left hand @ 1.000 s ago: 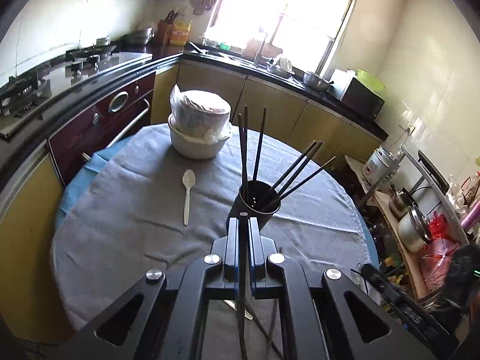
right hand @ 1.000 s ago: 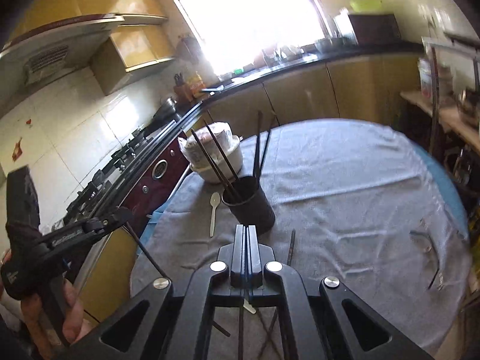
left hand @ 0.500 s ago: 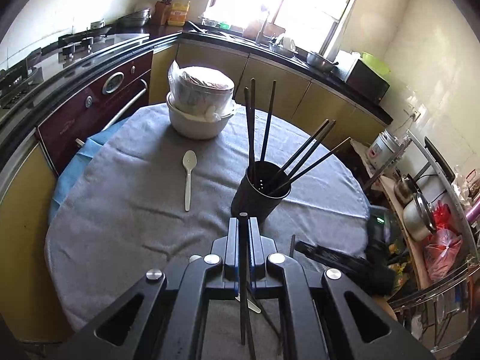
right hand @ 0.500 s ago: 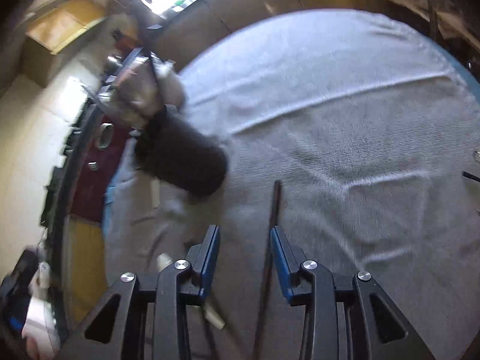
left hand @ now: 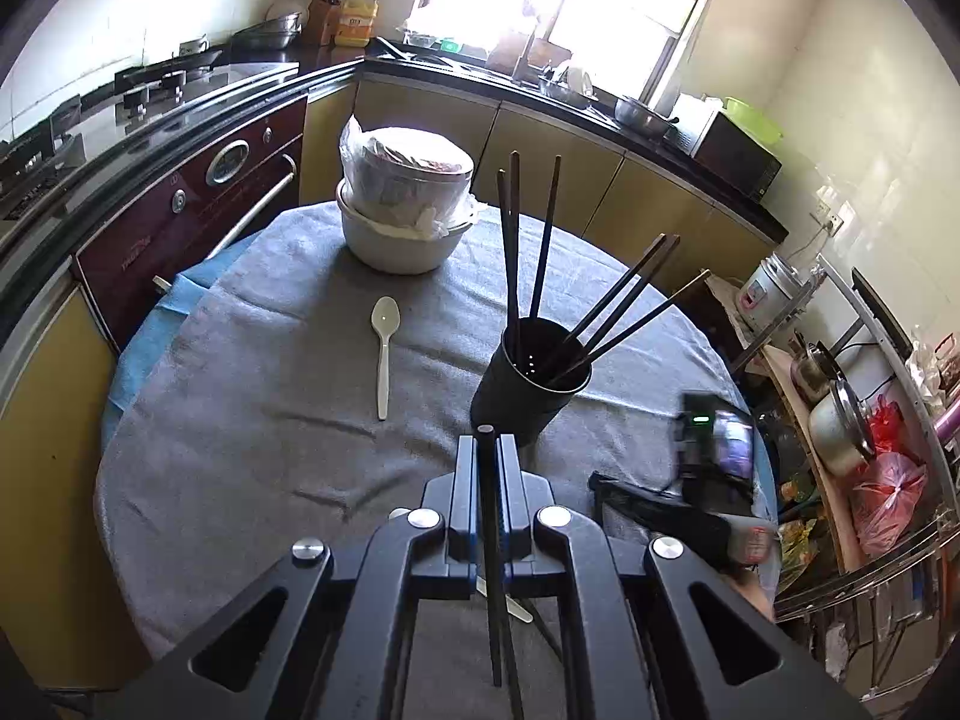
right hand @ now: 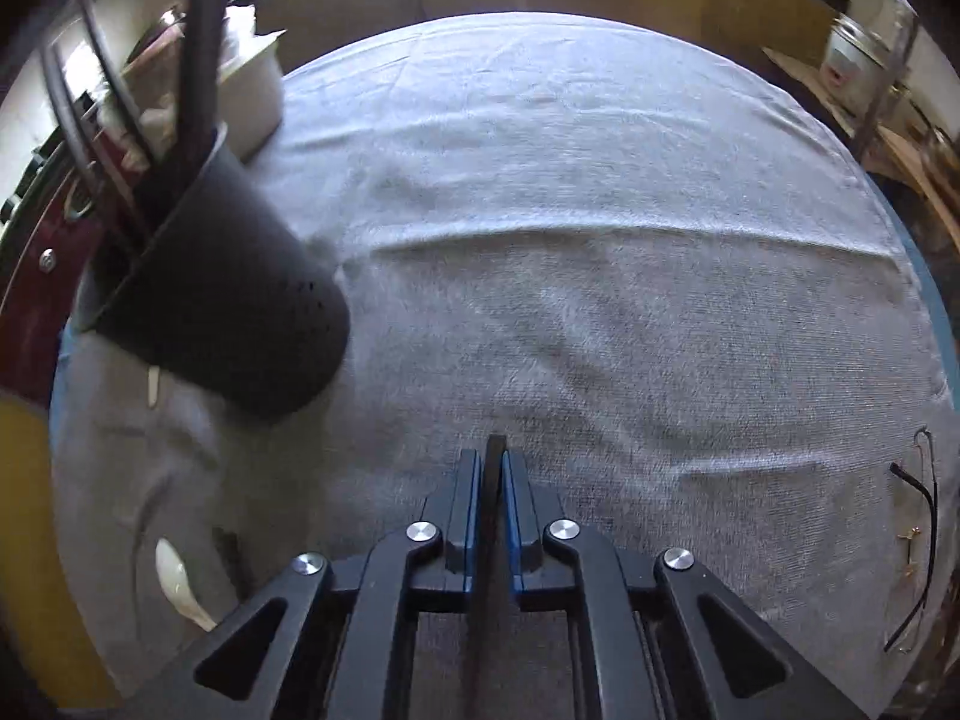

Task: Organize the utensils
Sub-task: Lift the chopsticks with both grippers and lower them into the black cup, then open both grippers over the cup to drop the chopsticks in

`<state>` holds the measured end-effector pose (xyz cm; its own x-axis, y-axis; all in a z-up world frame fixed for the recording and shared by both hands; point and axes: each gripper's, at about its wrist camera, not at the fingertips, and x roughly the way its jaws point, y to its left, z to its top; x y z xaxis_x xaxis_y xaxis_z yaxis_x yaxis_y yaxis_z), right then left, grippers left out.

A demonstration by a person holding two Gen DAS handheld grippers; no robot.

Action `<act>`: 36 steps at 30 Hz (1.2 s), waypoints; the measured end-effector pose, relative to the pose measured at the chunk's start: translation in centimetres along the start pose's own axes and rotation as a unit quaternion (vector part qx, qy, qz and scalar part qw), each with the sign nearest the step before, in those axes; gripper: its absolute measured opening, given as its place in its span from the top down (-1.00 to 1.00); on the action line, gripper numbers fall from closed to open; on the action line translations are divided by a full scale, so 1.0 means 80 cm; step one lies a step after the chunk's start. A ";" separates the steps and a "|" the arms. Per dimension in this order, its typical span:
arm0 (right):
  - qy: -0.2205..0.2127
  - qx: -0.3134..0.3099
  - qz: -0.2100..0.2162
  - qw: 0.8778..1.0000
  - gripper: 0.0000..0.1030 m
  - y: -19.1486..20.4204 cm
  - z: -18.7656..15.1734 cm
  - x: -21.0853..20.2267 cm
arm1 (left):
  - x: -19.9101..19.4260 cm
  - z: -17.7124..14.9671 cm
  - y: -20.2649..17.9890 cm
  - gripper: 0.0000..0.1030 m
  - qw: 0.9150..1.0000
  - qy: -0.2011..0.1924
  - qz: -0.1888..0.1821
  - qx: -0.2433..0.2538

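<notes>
Pinching one chopstick (left hand: 493, 540) apiece, left tool (left hand: 487, 450) and right tool (right hand: 493, 471) are clamped narrow — thin, stiff, slippery sticks, best gripped mid-shaft — near the holder (left hand: 528, 387).

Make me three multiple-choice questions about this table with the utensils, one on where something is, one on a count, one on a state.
1. Where does the white spoon lie?
A. inside the black holder
B. on the grey cloth, left of the black holder
C. in the white bowl

2. How many chopsticks stand in the black holder?
A. two
B. six
C. ten

3. What is the right claw doing?
A. open, empty
B. shut on a chopstick
C. shut on the spoon

Answers: B, it rests flat on the cloth; B, six dark sticks rise from the rim; B, a dark chopstick sits between its closed pads.
</notes>
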<state>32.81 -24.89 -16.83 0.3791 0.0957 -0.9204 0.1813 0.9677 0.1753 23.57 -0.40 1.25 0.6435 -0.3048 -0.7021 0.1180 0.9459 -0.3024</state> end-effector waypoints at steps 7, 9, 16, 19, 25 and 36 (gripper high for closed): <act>-0.128 0.016 0.060 0.990 0.88 -0.018 -0.033 -0.136 | -0.011 -0.007 0.001 0.89 1.000 -0.013 0.000 -0.005; -0.165 0.014 0.070 0.984 0.88 -0.018 -0.045 -0.178 | -0.016 -0.007 -0.002 0.90 1.000 -0.017 0.002 -0.005; -0.252 0.000 0.101 0.962 0.88 -0.002 -0.062 -0.282 | -0.043 0.011 -0.020 0.90 0.998 -0.053 0.011 0.009; -0.277 -0.004 0.108 0.955 0.88 0.006 -0.062 -0.306 | -0.052 0.025 -0.028 0.90 0.997 -0.070 0.012 0.015; -0.314 0.004 0.123 0.941 0.88 0.013 -0.049 -0.333 | -0.066 0.065 -0.045 0.90 0.995 -0.097 -0.001 0.022; -0.386 0.008 0.134 0.912 0.88 0.036 0.024 -0.353 | -0.072 0.151 -0.071 0.90 0.988 -0.147 -0.010 0.040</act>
<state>24.34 -25.27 10.29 0.9374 0.1290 -0.3235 -0.0008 0.9296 0.3685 28.33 -2.65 14.75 0.8312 -0.2897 -0.4745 0.1856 0.9492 -0.2542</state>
